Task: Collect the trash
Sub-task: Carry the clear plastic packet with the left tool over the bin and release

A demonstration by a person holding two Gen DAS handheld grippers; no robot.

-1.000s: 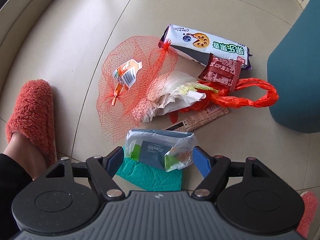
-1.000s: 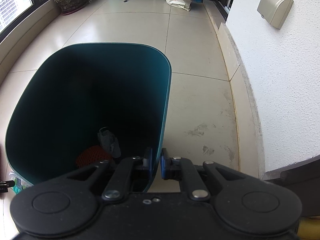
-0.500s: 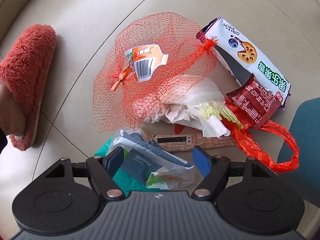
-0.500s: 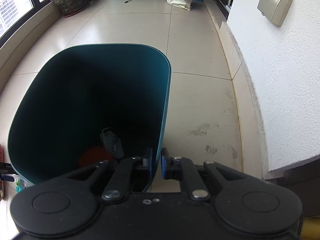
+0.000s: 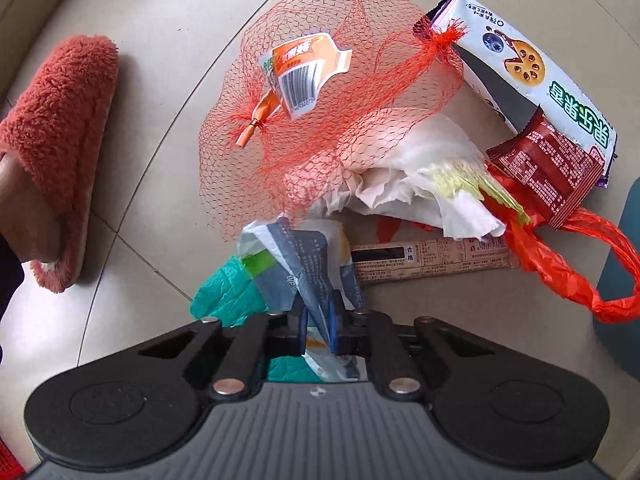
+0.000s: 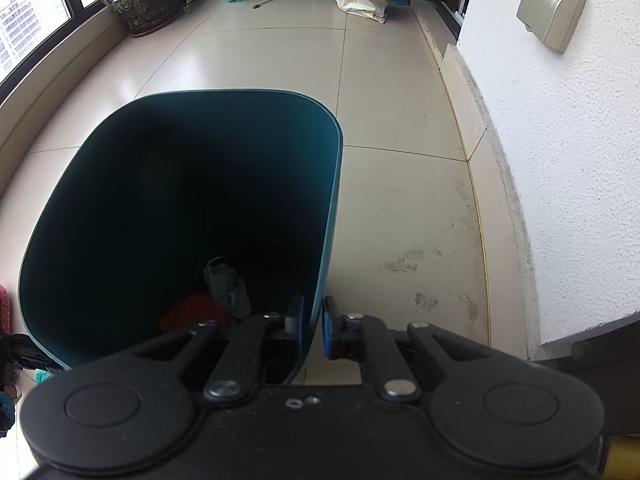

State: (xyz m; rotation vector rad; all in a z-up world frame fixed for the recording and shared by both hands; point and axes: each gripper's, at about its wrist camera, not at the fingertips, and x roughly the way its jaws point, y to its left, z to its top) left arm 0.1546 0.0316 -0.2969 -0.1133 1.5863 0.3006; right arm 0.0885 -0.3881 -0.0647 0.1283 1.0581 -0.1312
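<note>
Left wrist view first: the left gripper [image 5: 319, 322] is pointing down at a trash pile on the tiled floor and its jaws are closing, with a crumpled grey-and-white wrapper [image 5: 304, 256] already pinched between the pads. A teal scrap [image 5: 224, 296] is lying just under that wrapper, so it could be dragging along and dropping off on the lift. The red mesh bag [image 5: 320, 112] is touching the wrapper's far edge (its netting could be snagging). Counting the rest: one blue-and-white biscuit packet [image 5: 532, 68], one dark red sachet [image 5: 548, 176], one wad of white tissue [image 5: 432, 172], one long tan bar wrapper [image 5: 432, 260], one red plastic bag [image 5: 568, 264], one fuzzy slipper [image 5: 60, 152] at the left.

Right wrist view: the right gripper [image 6: 313, 330] is clamping its pads on the near rim of one teal bin [image 6: 332, 184], which is holding two dim pieces of trash at the bottom. A slip here would be tipping the bin.
</note>
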